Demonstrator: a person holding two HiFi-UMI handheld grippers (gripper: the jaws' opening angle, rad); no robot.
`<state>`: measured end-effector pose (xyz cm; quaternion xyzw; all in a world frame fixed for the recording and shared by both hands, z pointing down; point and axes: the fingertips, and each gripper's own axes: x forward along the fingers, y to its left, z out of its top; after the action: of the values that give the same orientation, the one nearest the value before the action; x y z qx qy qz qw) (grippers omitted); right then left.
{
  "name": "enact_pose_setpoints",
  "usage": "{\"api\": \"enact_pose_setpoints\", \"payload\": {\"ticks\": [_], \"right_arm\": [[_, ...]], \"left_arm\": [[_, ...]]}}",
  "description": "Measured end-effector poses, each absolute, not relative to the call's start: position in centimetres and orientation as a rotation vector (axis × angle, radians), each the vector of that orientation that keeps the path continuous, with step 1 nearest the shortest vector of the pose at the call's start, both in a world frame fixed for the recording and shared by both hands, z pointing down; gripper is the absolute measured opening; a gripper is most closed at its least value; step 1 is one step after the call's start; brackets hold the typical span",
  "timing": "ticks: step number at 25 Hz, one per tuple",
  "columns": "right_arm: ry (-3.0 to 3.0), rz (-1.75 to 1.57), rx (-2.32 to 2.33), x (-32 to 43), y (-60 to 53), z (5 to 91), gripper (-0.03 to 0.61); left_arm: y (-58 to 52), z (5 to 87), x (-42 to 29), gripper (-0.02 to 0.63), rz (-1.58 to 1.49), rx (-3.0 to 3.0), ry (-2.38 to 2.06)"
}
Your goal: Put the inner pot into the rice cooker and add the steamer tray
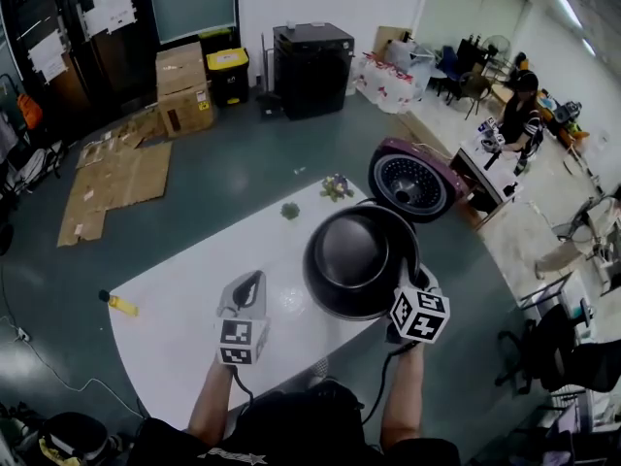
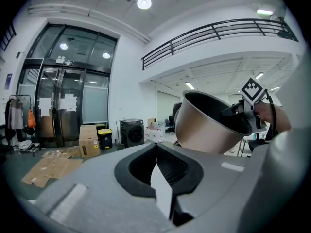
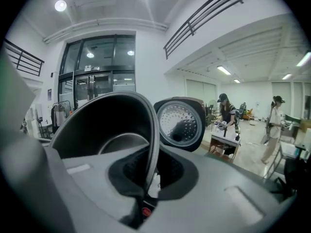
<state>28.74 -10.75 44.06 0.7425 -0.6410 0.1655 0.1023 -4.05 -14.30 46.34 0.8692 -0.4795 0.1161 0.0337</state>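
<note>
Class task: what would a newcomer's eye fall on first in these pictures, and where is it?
The dark inner pot stands out, gripped by its rim in the right gripper above the white table. Just beyond it sits the rice cooker with its lid open. The left gripper holds nothing.

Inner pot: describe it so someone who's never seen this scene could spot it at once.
In the head view, find the white table; at its right end stands the rice cooker, lid open. Just nearer the camera, the inner pot is held up by its rim in the right gripper. Unlike the lid's perforated silver disc, it is a deep, smooth, dark bowl.
</note>
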Motion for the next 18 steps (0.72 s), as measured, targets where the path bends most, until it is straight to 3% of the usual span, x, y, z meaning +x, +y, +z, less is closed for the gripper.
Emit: {"api": "enact_pose_setpoints", "payload": {"ticks": [18], "right_arm": [[-1.763, 0.705, 2.23, 39.3, -16.2, 50.3, 0.015]], "left_arm": [[-20.1, 49.9, 4.9, 0.011, 0.445, 2.653, -1.392]]}}
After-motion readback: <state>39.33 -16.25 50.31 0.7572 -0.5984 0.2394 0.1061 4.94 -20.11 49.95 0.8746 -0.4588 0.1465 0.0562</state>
